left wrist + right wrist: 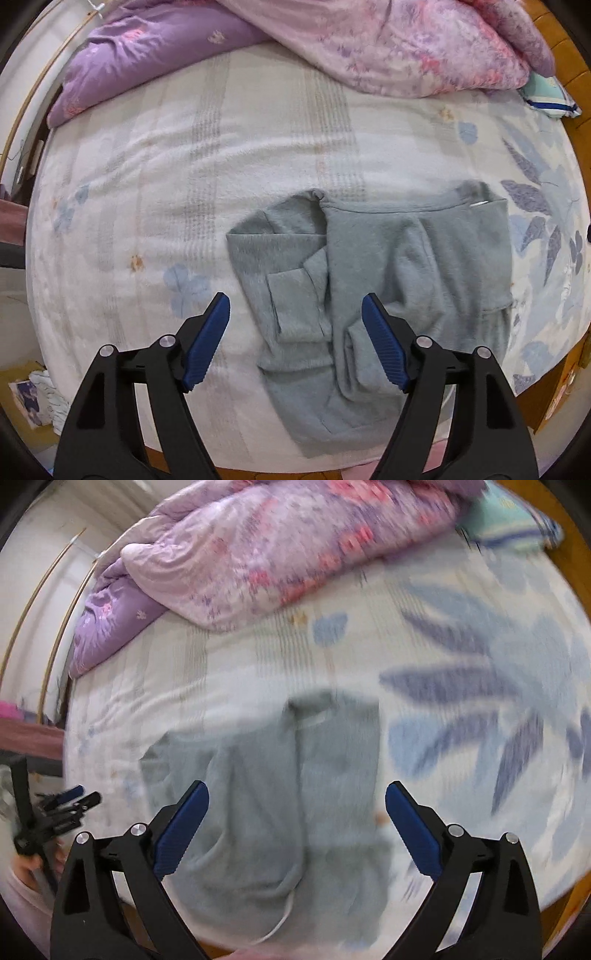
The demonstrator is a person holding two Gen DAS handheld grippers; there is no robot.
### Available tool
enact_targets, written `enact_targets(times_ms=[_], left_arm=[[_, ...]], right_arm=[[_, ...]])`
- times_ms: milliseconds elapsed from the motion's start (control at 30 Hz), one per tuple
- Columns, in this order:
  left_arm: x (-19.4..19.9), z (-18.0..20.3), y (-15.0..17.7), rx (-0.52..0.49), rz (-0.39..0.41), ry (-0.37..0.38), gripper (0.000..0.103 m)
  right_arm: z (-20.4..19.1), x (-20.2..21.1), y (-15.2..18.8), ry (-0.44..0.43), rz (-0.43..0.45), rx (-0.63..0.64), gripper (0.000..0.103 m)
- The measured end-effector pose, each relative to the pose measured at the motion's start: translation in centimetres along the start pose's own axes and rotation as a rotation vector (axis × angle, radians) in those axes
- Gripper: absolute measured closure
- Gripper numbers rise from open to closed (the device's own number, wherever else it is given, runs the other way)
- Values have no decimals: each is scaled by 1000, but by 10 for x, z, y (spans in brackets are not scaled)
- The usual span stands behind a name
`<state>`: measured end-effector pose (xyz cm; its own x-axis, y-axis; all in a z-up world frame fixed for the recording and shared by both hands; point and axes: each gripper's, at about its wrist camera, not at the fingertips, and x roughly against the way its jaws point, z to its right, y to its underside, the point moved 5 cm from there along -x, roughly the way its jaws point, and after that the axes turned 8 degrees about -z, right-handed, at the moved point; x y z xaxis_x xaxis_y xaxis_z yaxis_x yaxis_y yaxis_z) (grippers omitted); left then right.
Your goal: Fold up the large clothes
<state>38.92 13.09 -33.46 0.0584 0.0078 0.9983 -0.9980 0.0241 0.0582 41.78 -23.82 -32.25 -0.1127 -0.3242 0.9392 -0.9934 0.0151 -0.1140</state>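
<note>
Claws (295, 306) (297, 794) gape above grey garment (369, 288) on floral bedsheet (147, 166).

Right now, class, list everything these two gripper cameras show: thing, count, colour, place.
grey-green garment: one, partly folded, near front edge of bed
bed sheet: one, white with blue leaf print, covering the bed
quilt: one, pink floral, heaped at far end
purple bedding: one, far left, under the quilt
pillow: one, pale green with blue stripe, far right
left gripper: black, blue pads, open
right gripper: black, blue pads, open
</note>
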Motion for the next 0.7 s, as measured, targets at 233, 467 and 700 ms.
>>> enact_targets(times_ms=[233,467,700], left_arm=[[-49,-23,-40,70,-69,153,27],[-102,-50,-66,153,-191,158,27],[-156,-76,-71,272,-307,200,27]], right_arm=[[8,-54,-46,58,-116,207,11],[26,-107,-73,111,-241,321,12],[51,-156,-83,164,-355,293,17]])
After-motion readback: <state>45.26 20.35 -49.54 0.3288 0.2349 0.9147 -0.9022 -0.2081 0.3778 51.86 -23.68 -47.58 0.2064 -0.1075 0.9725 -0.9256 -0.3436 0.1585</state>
